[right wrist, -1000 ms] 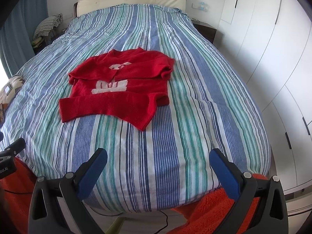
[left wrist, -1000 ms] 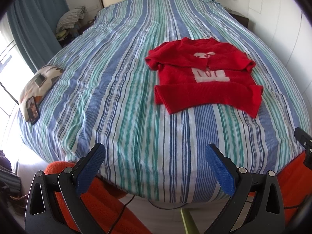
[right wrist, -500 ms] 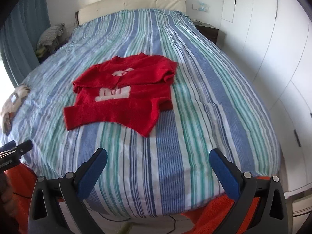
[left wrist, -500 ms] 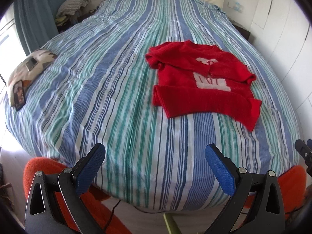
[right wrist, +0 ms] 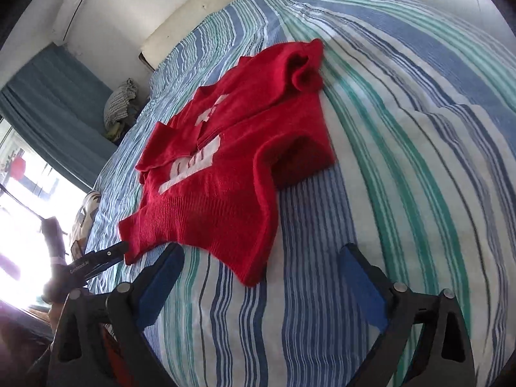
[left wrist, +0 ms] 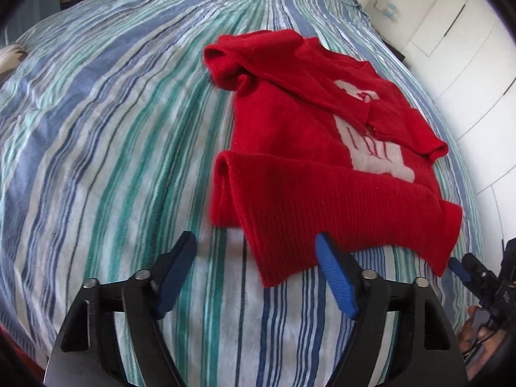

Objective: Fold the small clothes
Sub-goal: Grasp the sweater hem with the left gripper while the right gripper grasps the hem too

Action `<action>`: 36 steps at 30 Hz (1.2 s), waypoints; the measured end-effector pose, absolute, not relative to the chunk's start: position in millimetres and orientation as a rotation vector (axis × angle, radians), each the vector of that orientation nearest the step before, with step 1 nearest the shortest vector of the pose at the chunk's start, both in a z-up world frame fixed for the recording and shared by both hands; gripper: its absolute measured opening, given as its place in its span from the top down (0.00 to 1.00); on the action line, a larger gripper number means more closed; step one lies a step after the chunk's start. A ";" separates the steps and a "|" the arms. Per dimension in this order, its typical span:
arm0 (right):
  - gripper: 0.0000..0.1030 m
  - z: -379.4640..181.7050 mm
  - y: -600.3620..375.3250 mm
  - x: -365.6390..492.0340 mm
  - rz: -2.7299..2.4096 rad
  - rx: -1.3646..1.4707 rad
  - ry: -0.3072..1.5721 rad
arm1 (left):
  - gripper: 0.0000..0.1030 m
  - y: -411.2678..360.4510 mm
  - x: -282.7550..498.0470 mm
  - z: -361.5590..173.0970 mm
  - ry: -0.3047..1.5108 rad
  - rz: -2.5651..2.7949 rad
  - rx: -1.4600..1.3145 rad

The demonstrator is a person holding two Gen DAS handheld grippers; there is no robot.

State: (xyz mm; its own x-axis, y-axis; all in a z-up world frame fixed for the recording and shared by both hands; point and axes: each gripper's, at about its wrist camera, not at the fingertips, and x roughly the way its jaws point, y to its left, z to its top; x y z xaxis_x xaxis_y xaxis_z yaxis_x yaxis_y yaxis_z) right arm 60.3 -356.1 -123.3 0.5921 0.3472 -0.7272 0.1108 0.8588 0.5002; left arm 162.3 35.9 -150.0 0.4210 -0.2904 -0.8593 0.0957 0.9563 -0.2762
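A red knit sweater (left wrist: 306,135) with a white chest patch lies flat on the striped bed cover (left wrist: 113,129), its sleeves folded in and its near hem turned up. My left gripper (left wrist: 258,264) hovers low at the hem's left corner, which lies between its blue pads. Its jaws are closing and the pads do not press the cloth. In the right wrist view my right gripper (right wrist: 261,277) brackets the sweater's (right wrist: 232,167) other near corner. Its jaws are closing too, without contact. Each gripper's tip shows at the edge of the other view.
White wardrobe doors (left wrist: 467,48) run along the bed's right side. A cream headboard (right wrist: 200,9), a blue curtain (right wrist: 54,109), a bright window (right wrist: 25,200) and a heap of clothes (right wrist: 121,106) stand beyond the bed. A patterned cushion (right wrist: 85,213) lies at the bed's left edge.
Both grippers have dropped and moved forward from beyond the bed's foot to the sweater's near hem. Both pairs of jaws have narrowed, the left more. The sweater has not moved.
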 end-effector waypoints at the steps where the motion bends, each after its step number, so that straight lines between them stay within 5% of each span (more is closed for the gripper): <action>1: 0.16 -126.6 -352.7 65.9 0.158 0.526 0.943 | 0.42 34.1 165.7 -152.8 1.125 -0.246 -0.203; 3: 0.22 -133.5 -344.7 76.7 0.174 0.507 0.953 | 0.50 32.5 169.3 -155.3 1.135 -0.241 -0.212; 5: 0.38 -137.4 -341.7 83.4 0.165 0.513 0.956 | 0.72 33.1 171.3 -156.2 1.138 -0.248 -0.236; 6: 0.57 -138.0 -342.8 85.1 0.154 0.518 0.963 | 0.91 33.9 172.2 -157.1 1.144 -0.261 -0.257; 7: 0.85 -138.0 -344.4 86.5 0.138 0.529 0.974 | 0.93 35.4 171.3 -156.2 1.148 -0.268 -0.274; 8: 0.96 -136.3 -347.6 85.3 0.127 0.545 0.983 | 0.95 37.3 169.6 -153.5 1.144 -0.268 -0.275; 17: 0.96 -74.1 -364.5 17.5 0.202 0.557 1.094 | 0.96 74.7 90.3 -108.8 1.211 -0.423 -0.178; 24: 0.95 -122.0 -355.6 12.0 0.083 0.471 1.191 | 0.96 63.1 76.1 -153.4 1.285 -0.339 -0.073; 27: 0.89 -132.3 -350.6 16.8 0.081 0.493 1.152 | 0.95 57.5 76.0 -150.9 1.252 -0.328 -0.062; 30: 0.68 -131.9 -352.4 15.5 0.117 0.543 1.131 | 0.94 54.6 75.5 -147.6 1.220 -0.343 -0.066; 32: 0.67 -132.3 -349.9 13.1 0.131 0.533 1.138 | 0.94 53.6 76.6 -151.8 1.231 -0.340 -0.068; 33: 0.68 -134.1 -346.7 12.9 0.139 0.517 1.155 | 0.94 52.9 76.9 -154.8 1.244 -0.336 -0.070; 35: 0.95 -133.5 -343.5 9.6 0.099 0.441 1.179 | 0.96 47.2 82.3 -162.5 1.245 -0.303 -0.048; 36: 0.96 -133.8 -343.2 9.3 0.077 0.419 1.189 | 0.97 45.1 81.3 -162.3 1.242 -0.278 -0.027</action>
State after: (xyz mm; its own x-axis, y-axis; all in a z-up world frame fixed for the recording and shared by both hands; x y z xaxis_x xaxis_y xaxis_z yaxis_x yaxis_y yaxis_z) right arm 9.3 -343.2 -133.8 0.3797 0.2759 -0.8830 0.1598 0.9206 0.3564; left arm 81.3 45.1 -162.3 0.2940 -0.2240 -0.9292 0.1943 0.9659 -0.1714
